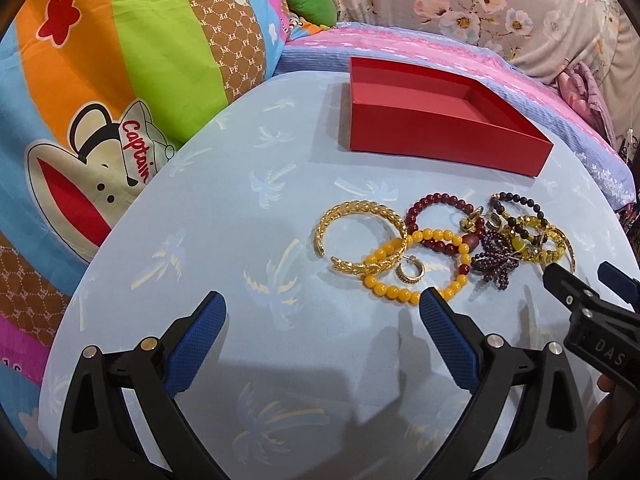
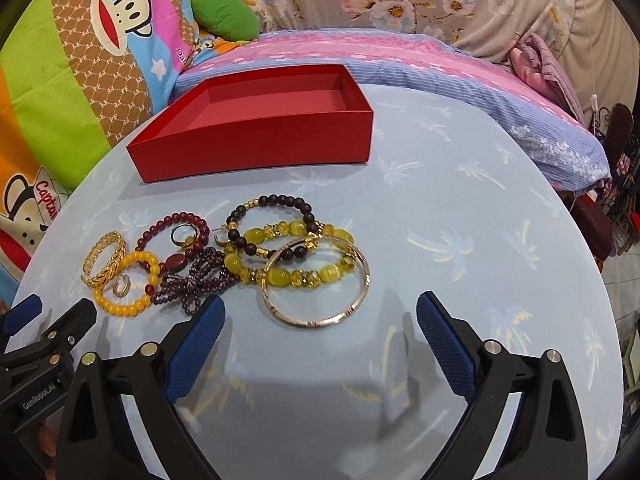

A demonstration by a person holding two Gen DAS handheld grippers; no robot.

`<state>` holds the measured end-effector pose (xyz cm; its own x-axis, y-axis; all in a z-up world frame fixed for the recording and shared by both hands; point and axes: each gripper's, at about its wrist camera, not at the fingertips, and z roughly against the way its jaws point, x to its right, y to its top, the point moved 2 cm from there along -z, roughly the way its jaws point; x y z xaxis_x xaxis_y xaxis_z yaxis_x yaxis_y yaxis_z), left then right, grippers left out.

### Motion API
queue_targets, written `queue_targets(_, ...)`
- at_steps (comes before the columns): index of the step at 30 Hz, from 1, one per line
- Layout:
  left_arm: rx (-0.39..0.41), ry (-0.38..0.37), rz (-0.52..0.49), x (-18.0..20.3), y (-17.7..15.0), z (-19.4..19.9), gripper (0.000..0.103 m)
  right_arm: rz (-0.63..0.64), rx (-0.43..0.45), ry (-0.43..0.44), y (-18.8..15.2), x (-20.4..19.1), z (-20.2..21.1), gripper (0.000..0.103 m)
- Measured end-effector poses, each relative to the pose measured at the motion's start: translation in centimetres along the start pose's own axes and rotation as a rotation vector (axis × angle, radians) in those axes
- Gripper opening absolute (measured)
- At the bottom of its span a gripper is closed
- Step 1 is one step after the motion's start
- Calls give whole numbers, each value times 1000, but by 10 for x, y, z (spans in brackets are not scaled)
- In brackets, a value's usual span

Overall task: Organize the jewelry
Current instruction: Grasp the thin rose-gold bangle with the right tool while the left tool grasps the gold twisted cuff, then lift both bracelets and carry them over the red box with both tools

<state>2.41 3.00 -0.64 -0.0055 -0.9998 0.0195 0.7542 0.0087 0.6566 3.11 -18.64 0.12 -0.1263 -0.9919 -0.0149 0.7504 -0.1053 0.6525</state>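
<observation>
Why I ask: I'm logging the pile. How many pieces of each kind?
Round-bead bracelets: 4 (yellow, dark red, black, yellow-green)
Purple bead cluster: 1
Gold-toned metal bangles: 2 (braided cuff, thin ring)
Small gold hoop earrings: 3
Total: 10

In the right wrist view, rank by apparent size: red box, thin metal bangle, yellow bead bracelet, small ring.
1. red box, by far the largest.
2. thin metal bangle.
3. yellow bead bracelet; it lies about as near as the bangle, so this gap seems real.
4. small ring, lying inside the yellow bracelet.
</observation>
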Motion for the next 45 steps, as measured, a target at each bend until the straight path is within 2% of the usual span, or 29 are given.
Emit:
queue_targets(4, -13, -3, 14, -2, 3, -6, 93, 0, -22, 11, 5, -2, -9, 82)
queue_targets(8, -15, -3, 11, -3, 9, -11, 93, -7, -58, 14, 7, -2, -19, 69)
queue_targets(11, -22, -2, 14, -5, 15, -16, 93, -7, -51, 15, 6, -1, -18, 60)
queue_targets(24, -64, -47, 41, -3, 31, -43, 91, -14, -47, 21, 7, 1, -17, 60)
queue_targets(27, -54, -62, 30, -2, 31, -41, 81, -14, -47, 22, 7, 1, -17, 60)
queue_targets(29, -45, -75, 15, 2, 30, -38, 64, -16, -45, 26, 7, 1, -17, 60)
queue_targets(31, -42, -88, 1, 5, 30, -36, 54, -23, -39, 33, 7, 3, -15, 60)
queue_targets(34, -45, -113, 14, 5, 29, -33, 54, -28, -34, 38, 6, 3, -13, 60)
queue_targets(45, -12, -132, 33, 2, 34, -6, 54, -50, 19, 49, 10, 13, 14, 60)
